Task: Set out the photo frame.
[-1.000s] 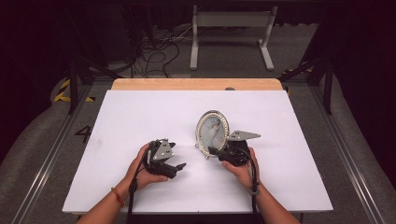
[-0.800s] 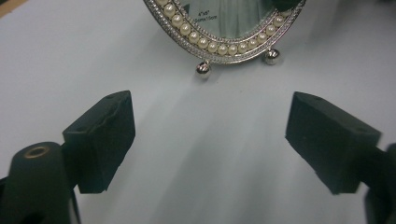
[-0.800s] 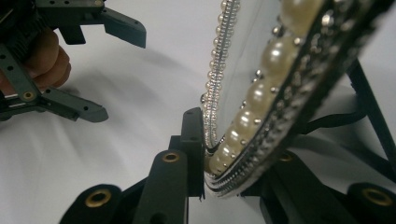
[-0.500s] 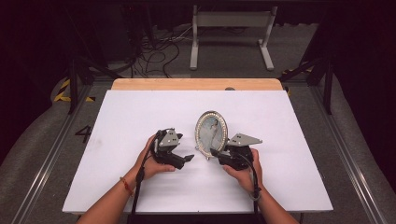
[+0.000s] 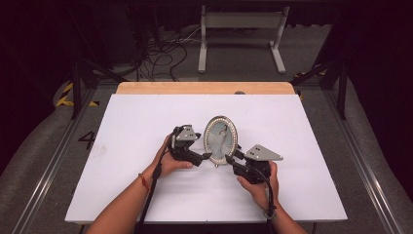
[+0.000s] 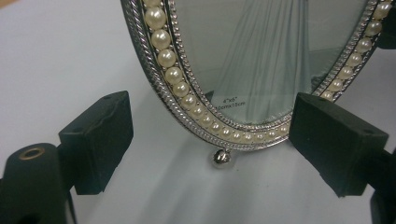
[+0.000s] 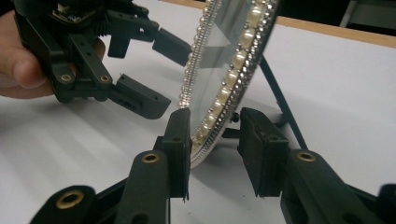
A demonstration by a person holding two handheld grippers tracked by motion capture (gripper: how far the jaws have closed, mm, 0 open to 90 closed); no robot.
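**Two hand-held grippers close in on an upright oval picture frame**

A white table [image 5: 302, 131] fills the middle of the high view, with a wooden strip [image 5: 204, 87] along its far edge. Near the table's centre stands an oval picture frame [image 5: 220, 140], silver with a ring of pearl beads. Its long axis runs up and down, tilted slightly back on a thin black easel leg [image 7: 279, 100] behind it. The glass front faces the person, toward six o'clock in the high view.

The left gripper [image 5: 207, 156] sits at the frame's eight o'clock, held in the person's left hand [image 5: 168, 163]. Its jaws stand wide apart and hold nothing. In the left gripper view they flank the frame's lower curve, one pad well clear on the left, the other just beside the beaded rim on the right; I cannot tell whether that pad touches. A small silver ball foot [image 6: 221, 158] shows under the frame's bottom edge, resting on the table.

The right gripper [image 5: 228, 158] comes in from the frame's four o'clock, held in the right hand [image 5: 260, 187], with a grey three-cornered plate [image 5: 263, 153] on top. Its jaws have just been opening, with the frame's lower edge between them. In the right gripper view the left pad lies against the beaded front rim, while the right pad stands apart behind the frame, so nothing is clamped.
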